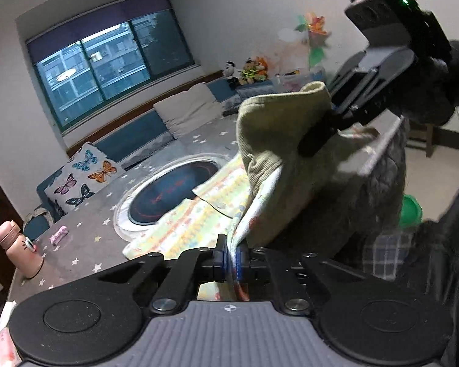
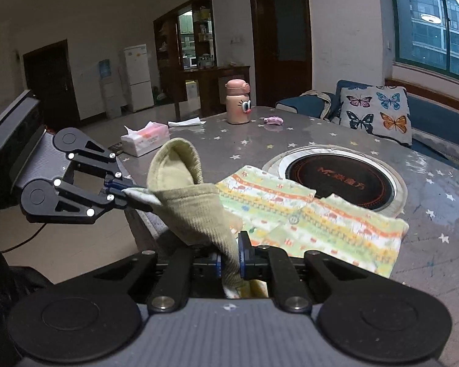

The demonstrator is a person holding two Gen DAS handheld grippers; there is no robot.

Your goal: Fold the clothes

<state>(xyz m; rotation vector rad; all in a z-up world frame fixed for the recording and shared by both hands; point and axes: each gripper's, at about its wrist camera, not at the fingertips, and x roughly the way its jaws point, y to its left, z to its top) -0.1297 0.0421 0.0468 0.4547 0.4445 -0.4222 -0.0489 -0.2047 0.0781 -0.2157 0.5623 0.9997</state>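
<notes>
Both grippers pinch the same small garment [image 2: 290,211], a kid's top w/ orange, green and yellow print and an olive ribbed lining. Left gripper [image 1: 232,263] is pressed together on a thin hem edge; same gripper shows in the right wrist view [image 2: 122,190], fingers closed on the fabric off the table's near edge. Right gripper [image 2: 229,263] is clamped on the ribbed olive part; from the left cam it sits up high [image 1: 330,119], biting the lifted fold, tho motion blur there makes the exact contact hard to read.

The held end is raised above the near edge of the table [image 2: 260,140]; the rest lies flat on the star-print cloth, its far edge overlapping the rim of the round inset cooktop [image 2: 339,180] at the table's middle.

Toward the far edge: pink bottle [image 2: 238,102] w/ cartoon eyes, upright, a small pink wad [image 2: 274,120] near it. Tissue box [image 2: 145,140] at the far left corner. Butterfly cushion [image 2: 378,110] sits on the bench beyond.
</notes>
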